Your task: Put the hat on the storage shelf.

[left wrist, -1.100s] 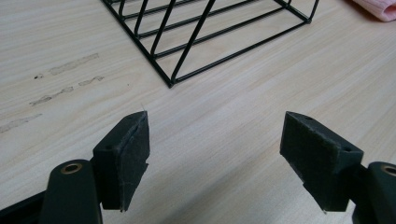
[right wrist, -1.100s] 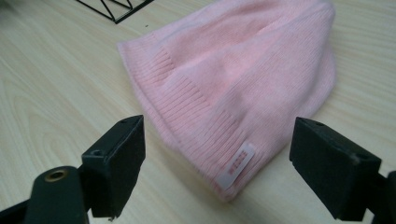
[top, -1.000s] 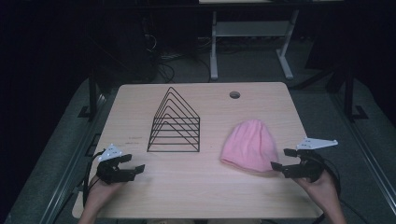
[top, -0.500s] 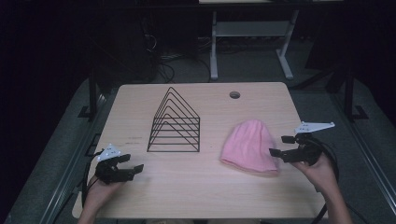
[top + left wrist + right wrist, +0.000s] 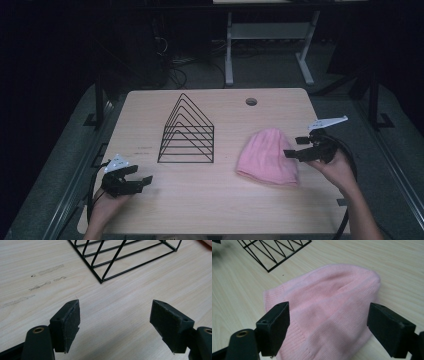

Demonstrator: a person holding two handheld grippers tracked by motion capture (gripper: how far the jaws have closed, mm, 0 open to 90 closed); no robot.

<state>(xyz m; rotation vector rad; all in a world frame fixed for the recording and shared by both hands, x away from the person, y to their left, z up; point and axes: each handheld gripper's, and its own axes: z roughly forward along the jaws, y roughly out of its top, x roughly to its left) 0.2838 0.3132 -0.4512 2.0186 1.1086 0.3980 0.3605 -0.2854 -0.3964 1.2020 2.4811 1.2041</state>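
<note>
A pink knit hat (image 5: 267, 156) lies flat on the right half of the wooden table (image 5: 210, 200). My right gripper (image 5: 294, 148) hovers over the hat's right edge, jaws wide open and empty. In the right gripper view the pink knit hat (image 5: 329, 305) spreads between and beyond the two black pads (image 5: 277, 326). A black wire triangular rack (image 5: 188, 132) stands mid-table. My left gripper (image 5: 142, 175) rests low at the front left, open and empty, pointing toward the black wire rack (image 5: 125, 257).
A round cable hole (image 5: 251, 102) sits near the table's far edge. Beyond the table stands a white metal frame (image 5: 270, 35) on dark floor. Faint scuff marks (image 5: 37, 283) show on the wood left of the rack.
My right gripper has moved up and left from the table's right edge over the hat's right side. The left gripper has barely moved.
</note>
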